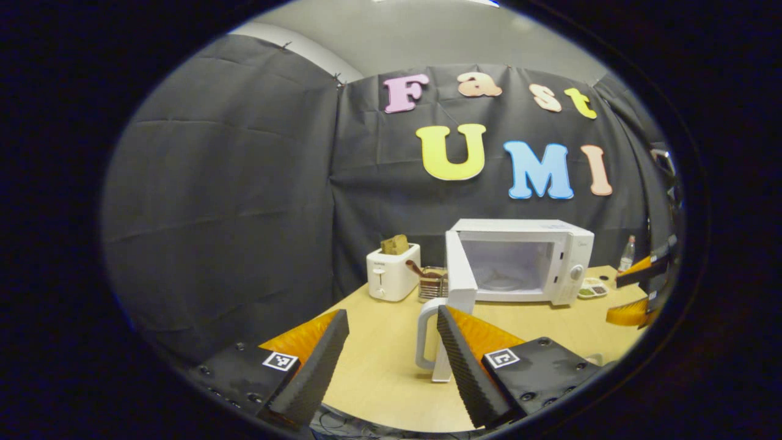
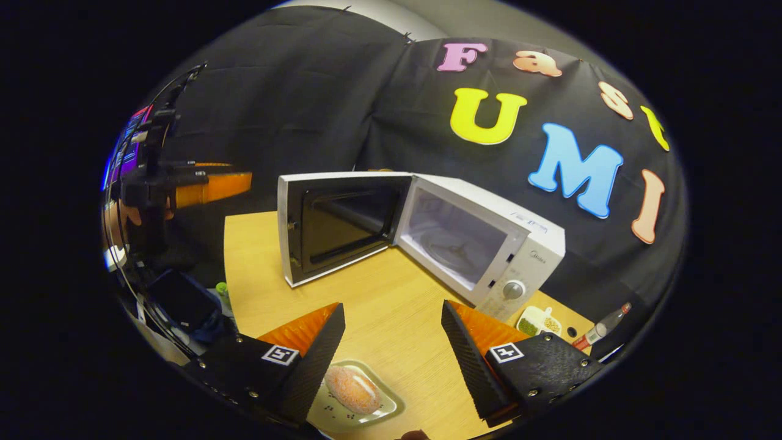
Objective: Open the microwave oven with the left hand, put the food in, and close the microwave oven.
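right gripper (image 2: 391, 342) open | food (image 2: 352, 389) partly hidden | microwave oven (image 2: 464, 238) open

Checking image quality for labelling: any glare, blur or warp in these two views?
Left gripper view: strong fisheye bend, table edge curves; microwave cavity evenly lit, sharp, no glare. Right gripper view: same warp; open door window dark, faint streak reflections; food on its plate sharp, half hidden behind the right tool.

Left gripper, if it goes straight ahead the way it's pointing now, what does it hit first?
Probably the open microwave door: its edge and handle stand just beyond the left gripper, slightly toward one finger. The jaws are open and hold nothing. Depth is hard to judge through the fisheye lens.
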{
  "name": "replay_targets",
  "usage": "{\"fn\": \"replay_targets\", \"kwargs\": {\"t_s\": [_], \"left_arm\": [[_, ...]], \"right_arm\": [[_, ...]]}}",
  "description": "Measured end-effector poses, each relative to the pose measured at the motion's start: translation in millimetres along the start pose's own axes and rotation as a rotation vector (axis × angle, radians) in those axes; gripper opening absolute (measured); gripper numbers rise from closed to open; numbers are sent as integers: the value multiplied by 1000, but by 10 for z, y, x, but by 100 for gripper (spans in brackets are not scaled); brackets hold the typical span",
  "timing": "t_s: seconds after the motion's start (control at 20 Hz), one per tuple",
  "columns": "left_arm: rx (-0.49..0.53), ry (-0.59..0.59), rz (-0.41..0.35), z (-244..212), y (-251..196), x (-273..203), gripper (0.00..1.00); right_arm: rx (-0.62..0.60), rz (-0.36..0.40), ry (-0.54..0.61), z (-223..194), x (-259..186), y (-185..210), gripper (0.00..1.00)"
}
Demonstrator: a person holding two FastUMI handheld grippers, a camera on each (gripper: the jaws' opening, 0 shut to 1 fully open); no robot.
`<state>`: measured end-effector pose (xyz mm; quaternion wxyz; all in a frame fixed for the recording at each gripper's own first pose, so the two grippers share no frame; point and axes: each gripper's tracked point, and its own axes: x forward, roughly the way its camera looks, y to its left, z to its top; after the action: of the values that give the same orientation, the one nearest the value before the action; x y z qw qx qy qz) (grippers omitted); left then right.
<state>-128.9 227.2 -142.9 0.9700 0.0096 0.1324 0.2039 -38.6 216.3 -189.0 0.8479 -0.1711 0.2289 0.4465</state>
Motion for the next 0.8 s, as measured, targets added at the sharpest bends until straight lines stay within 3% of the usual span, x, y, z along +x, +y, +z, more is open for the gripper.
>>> {"fn": "replay_targets", "kwargs": {"t_s": [0.35, 0.8], "left_arm": [[46, -75, 91, 457, -14, -562, 95], [49, -73, 164, 521, -107, -881, 95]], "right_arm": [[-31, 178, 155, -624, 172, 219, 98], [-50, 333, 346, -1290, 245, 441, 98]]}}
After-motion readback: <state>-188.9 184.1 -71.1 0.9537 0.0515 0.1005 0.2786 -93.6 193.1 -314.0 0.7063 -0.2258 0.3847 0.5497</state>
